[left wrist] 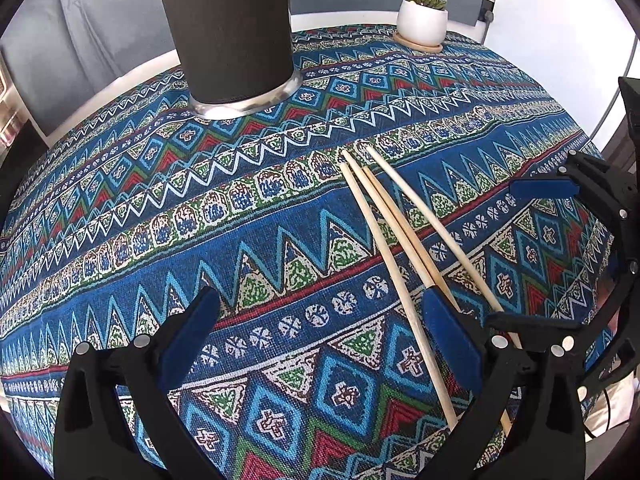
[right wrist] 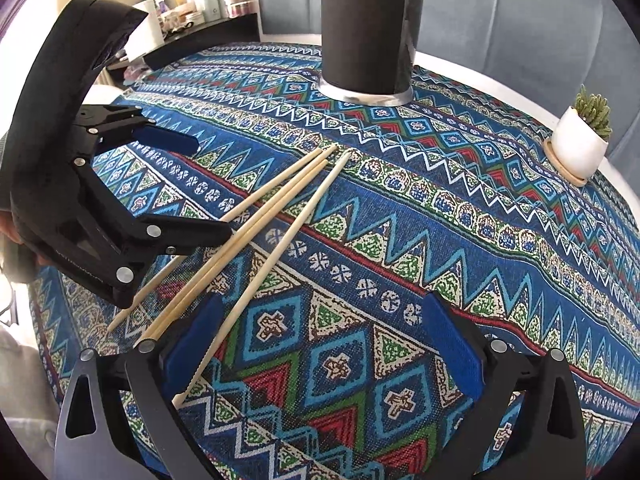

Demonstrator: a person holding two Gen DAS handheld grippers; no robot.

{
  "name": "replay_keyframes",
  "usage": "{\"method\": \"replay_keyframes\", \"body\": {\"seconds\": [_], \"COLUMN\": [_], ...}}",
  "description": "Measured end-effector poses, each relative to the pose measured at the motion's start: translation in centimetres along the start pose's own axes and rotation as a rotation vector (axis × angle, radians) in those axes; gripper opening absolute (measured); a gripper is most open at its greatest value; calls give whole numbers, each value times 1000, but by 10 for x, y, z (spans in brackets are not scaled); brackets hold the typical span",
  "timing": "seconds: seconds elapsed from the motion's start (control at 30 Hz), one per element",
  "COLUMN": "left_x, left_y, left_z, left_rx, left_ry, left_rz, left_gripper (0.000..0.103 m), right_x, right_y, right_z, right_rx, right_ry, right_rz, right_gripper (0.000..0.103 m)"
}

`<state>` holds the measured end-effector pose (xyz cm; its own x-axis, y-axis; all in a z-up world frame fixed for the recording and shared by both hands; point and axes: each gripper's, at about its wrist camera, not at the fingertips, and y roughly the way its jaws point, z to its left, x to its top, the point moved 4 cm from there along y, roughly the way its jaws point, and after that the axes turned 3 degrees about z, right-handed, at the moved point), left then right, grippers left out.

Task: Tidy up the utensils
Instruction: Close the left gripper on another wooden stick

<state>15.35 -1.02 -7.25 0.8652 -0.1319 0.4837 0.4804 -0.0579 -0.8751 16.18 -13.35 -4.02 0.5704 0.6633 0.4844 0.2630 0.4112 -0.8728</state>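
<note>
Lying loose mid-table on the blue patterned tablecloth [left wrist: 280, 216]: pale wooden chopsticks [right wrist: 256, 224], fanned. Left gripper [left wrist: 320, 316] and right gripper [right wrist: 320, 320] both spread wide, holding nothing, flanking the sticks. Tall black cylindrical holder with silver base [right wrist: 368, 32] near far edge; contents not visible. White potted succulent [left wrist: 422, 20] at far edge.

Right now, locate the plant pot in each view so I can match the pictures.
Left wrist view: the plant pot sits top right, at the cloth's far edge.
Right wrist view: the plant pot sits at the right edge, mid-height, on its saucer.
Shared landmark: the black holder, standing top centre in both.
</note>
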Motion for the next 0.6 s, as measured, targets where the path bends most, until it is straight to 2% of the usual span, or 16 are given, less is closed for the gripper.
{"method": "replay_keyframes", "body": {"seconds": [0.17,0.3,0.43,0.53,0.57,0.6], "left_x": [-9,-19,-22,-21,-21,-22], "left_y": [-5,-10,-13,-17,-19,-21], "left_z": [2,3,6,10,15,20], "left_rx": [-17,-33,-47,-56,-54,-49], "left_ry": [35,67,78,96,88,82], "left_rz": [-3,-70,-87,-89,-88,-90], "left_gripper": [98,98,95,80,70,59], "right_x": [-2,-2,-2,-2,-3,-4], "right_y": [0,0,-1,-1,-2,-3], "right_z": [-7,-5,-5,-6,-6,-7], "right_rx": [-1,-40,-52,-47,-50,-50], "right_ry": [14,77,96,87,79,79], "right_rz": [-6,-20,-20,-20,-22,-25], "right_gripper": [96,96,96,94,94,89]}}
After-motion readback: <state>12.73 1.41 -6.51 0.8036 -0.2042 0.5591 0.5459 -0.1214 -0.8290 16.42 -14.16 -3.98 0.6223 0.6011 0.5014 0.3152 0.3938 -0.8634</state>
